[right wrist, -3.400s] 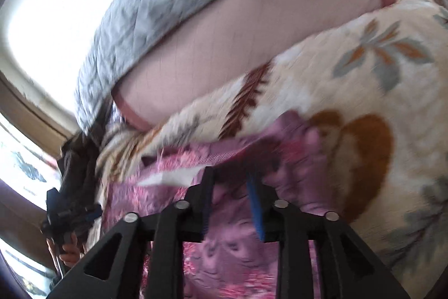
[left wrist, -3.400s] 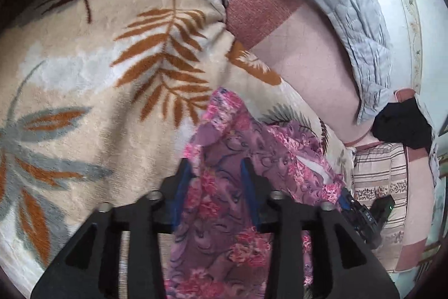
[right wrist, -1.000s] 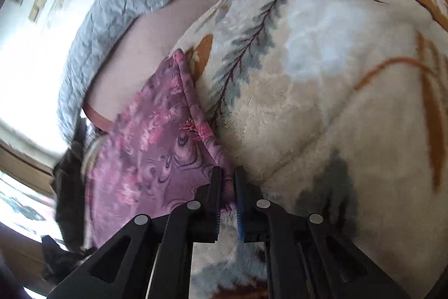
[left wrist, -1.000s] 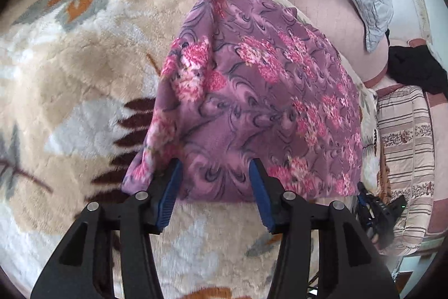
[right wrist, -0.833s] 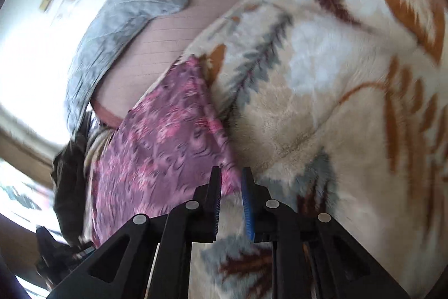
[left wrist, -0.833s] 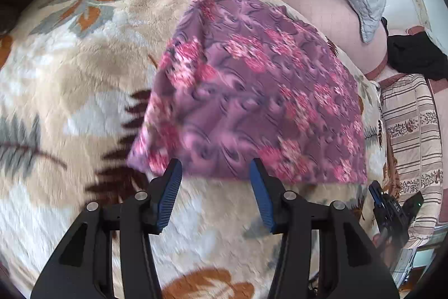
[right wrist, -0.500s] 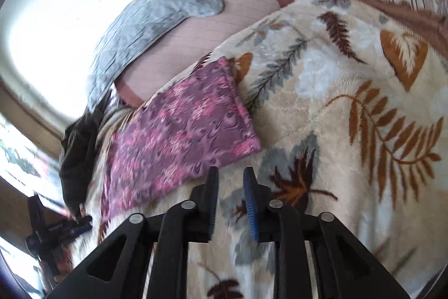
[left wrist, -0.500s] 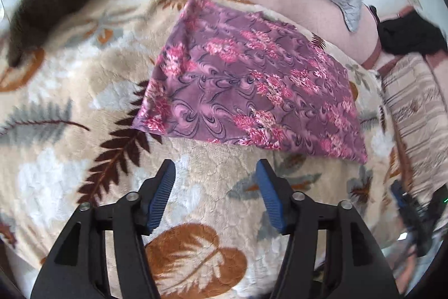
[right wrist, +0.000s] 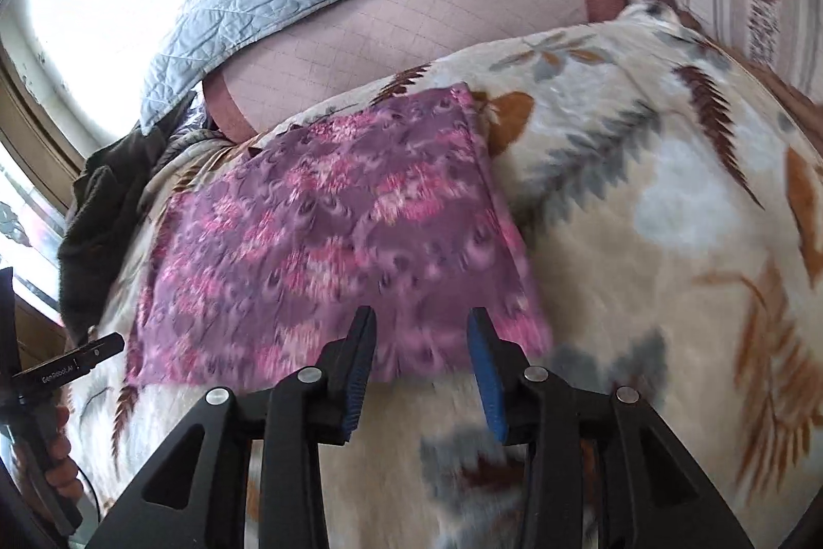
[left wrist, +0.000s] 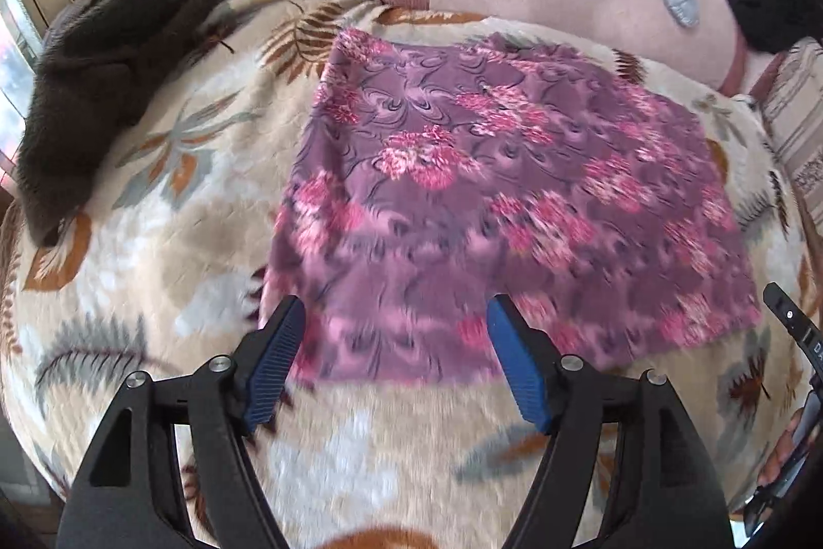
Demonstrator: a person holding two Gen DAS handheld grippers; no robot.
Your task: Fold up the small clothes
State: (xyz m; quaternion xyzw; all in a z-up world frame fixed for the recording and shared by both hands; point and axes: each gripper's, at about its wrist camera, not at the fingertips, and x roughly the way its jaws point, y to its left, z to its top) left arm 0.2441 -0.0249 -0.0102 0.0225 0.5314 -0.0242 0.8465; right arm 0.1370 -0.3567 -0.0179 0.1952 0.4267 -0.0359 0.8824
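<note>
Purple floral cloth point(left wrist: 494, 209) now lies folded flat on the blanket point(left wrist: 154, 240), released; left gripper point(left wrist: 396, 358) and right gripper point(right wrist: 419, 353) both gape empty near its edge, so another fold likely follows.

Open blanket point(left wrist: 154, 250) flanks the purple cloth point(left wrist: 494, 199) — brown throw point(left wrist: 108, 50) crowds the far-left corner.

daylight, bright | window glare upper left | motion blur | fisheye-warped edges

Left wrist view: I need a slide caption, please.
Open left gripper above the near edge of a purple floral garment lying flat on a leaf-print blanket.
</note>
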